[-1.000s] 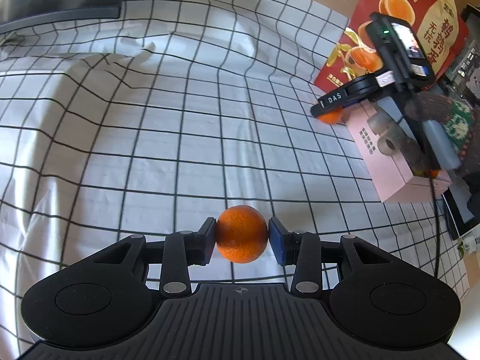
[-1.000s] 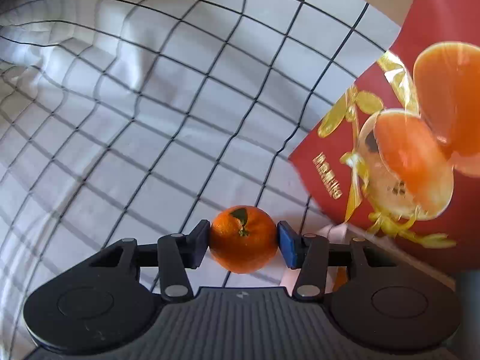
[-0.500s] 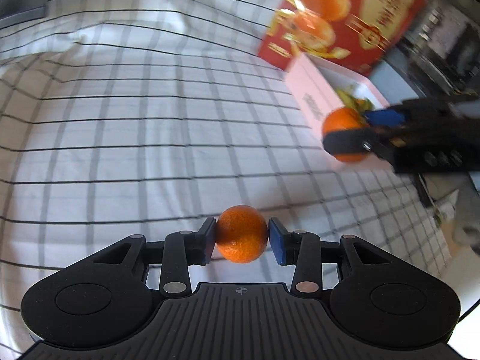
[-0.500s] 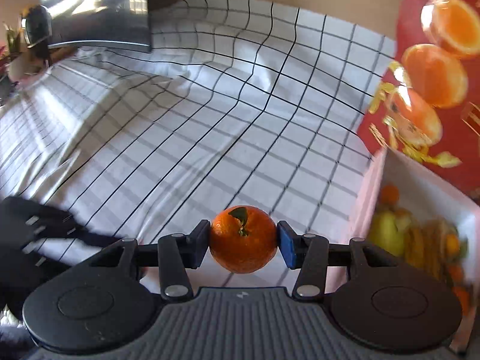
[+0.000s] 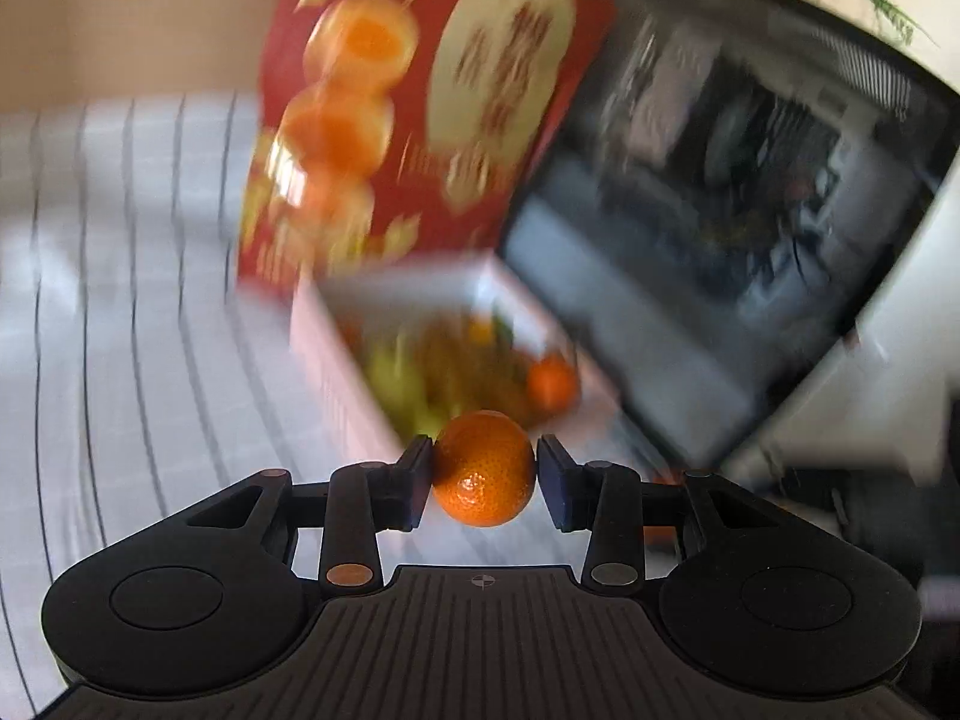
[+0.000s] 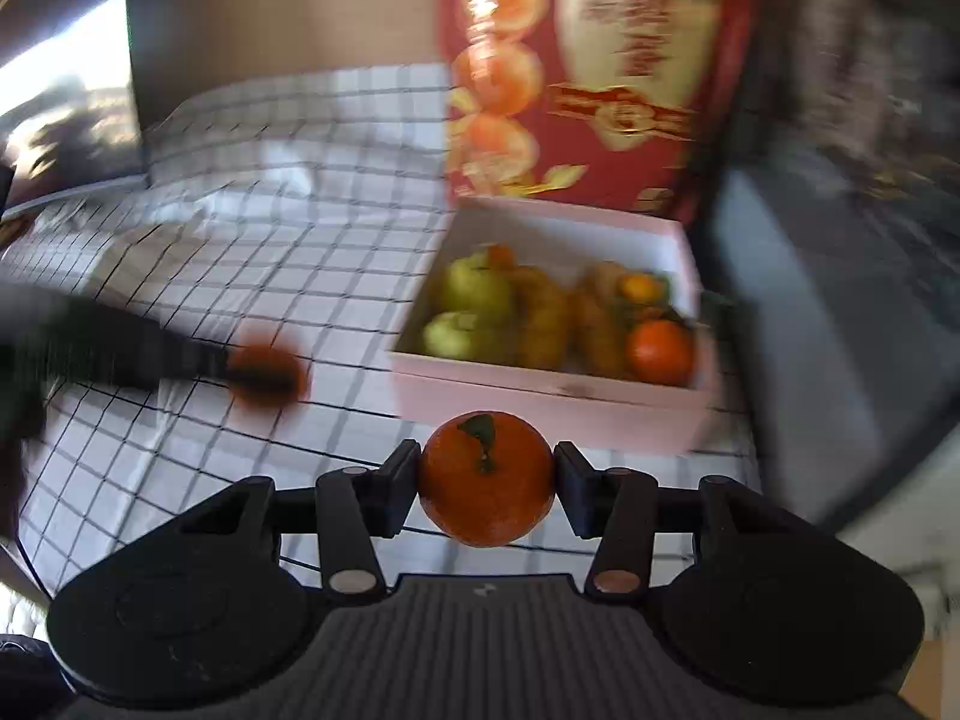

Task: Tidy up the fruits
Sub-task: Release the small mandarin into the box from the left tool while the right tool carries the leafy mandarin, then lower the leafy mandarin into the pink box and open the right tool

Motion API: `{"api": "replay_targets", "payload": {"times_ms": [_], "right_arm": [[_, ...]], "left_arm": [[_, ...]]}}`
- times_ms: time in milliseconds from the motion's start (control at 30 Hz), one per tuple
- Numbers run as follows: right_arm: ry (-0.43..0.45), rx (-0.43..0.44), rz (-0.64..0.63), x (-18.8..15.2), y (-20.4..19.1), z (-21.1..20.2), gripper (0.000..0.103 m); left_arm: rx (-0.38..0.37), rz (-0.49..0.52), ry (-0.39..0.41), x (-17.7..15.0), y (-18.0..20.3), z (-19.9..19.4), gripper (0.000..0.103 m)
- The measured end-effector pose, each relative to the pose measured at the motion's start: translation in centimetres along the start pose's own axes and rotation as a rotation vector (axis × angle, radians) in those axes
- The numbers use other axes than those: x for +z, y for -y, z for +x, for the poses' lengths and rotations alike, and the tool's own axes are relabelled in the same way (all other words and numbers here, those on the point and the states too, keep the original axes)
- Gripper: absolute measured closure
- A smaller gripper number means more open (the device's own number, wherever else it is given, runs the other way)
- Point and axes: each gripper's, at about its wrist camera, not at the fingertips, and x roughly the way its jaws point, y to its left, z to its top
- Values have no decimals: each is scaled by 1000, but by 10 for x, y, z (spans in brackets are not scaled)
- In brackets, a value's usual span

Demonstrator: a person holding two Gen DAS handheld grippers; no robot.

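The left gripper [image 5: 485, 476] clamps a small, round, glossy orange mandarin [image 5: 483, 468] with a dimpled skin between its dark blue pads. The right gripper [image 6: 486, 481] pinches a larger, deeper-orange mandarin with a green stem leaf [image 6: 486, 479] on top. Both fruits hang above the white, black-gridded tablecloth [image 6: 312, 252], on the near side of an open pale pink rectangular box [image 6: 540, 399]. Inside it lie blurred green, yellow-brown and orange fruits [image 6: 558, 318]. Its red lid printed with oranges [image 6: 576, 60] stands upright at the far side.
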Motion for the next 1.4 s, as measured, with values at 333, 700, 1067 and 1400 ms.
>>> {"api": "replay_targets", "payload": {"times_ms": [333,700,1067,1400], "right_arm": [[34,-34,174,-24,43,0,55],[33,-38,223,-13,58,17,55],[67,140,258,113,63,87,55],[-79,233,321,158,29,208,53]], "left_arm": [[131,-47,-131,83,-32,170,60],[115,-71,29,79,-49,124,61],[180,-40,-22,-38,-45,34,61],[251,-124,-84,-107,-56,9,61]]}}
